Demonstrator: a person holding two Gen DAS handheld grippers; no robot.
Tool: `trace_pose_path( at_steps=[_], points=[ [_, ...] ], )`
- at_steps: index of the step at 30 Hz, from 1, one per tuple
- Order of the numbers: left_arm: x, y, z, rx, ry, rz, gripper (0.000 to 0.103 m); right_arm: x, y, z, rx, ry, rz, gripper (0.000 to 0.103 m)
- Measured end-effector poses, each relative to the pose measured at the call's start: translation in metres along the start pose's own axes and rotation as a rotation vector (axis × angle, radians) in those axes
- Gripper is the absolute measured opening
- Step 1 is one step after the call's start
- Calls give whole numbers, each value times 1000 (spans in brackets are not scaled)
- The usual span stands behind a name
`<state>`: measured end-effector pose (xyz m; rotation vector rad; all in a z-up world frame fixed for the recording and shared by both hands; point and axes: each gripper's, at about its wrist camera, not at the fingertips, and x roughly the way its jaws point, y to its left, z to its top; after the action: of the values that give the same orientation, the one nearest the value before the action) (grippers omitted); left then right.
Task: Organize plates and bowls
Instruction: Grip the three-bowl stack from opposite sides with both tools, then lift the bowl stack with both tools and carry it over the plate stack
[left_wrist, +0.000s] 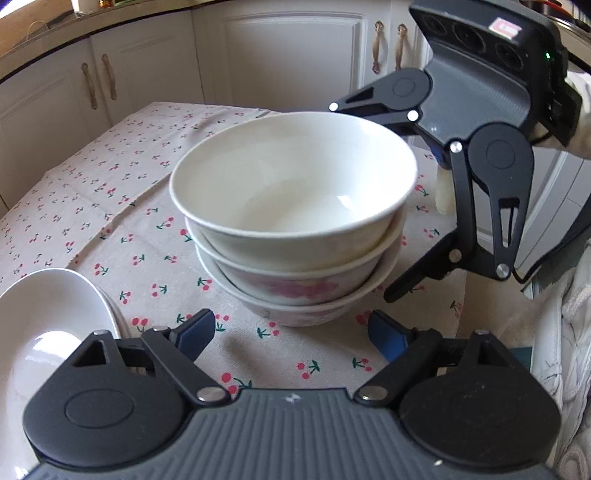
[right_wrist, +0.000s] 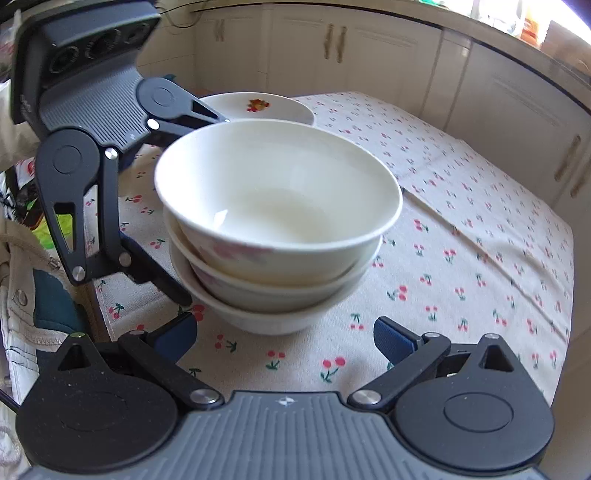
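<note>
Three nested bowls (left_wrist: 295, 221) on a cherry-print cloth (left_wrist: 110, 177), flanked by the left gripper (left_wrist: 291, 332) and right gripper (right_wrist: 284, 332), both released and empty.

Cream cabinets (left_wrist: 288, 55) with brass handles (left_wrist: 377, 46) line the walls behind a cherry-print tablecloth (right_wrist: 461, 229); daylight falls across it.

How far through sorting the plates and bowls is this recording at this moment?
Done: three bowls sit nested in one stack on the cherry-print cloth. White plates lie stacked beside it. In hand: nothing; the left tongs and right tongs are both open, flanking the bowl stack. Left: perhaps shifting the stack; whether more dishes wait cannot be told.
</note>
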<state>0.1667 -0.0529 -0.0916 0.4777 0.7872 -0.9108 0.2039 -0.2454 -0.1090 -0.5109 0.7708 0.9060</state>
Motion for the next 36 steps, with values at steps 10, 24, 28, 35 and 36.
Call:
trace_pose_path(
  at_steps=[10, 24, 28, 35, 36],
  points=[
    [1, 6, 9, 47, 25, -63, 86, -6, -8, 12, -68, 1, 34, 97],
    [-1, 15, 18, 38, 9, -112, 76, -10, -6, 17, -90, 11, 78, 87],
    [1, 19, 20, 47, 16, -126, 76, -9, -6, 18, -97, 17, 77, 87],
    [6, 24, 26, 73, 34, -152, 77, -8, -6, 20, -103, 34, 79, 88],
    [7, 24, 26, 75, 35, -155, 77, -9, -6, 21, -104, 36, 79, 88]
  ],
)
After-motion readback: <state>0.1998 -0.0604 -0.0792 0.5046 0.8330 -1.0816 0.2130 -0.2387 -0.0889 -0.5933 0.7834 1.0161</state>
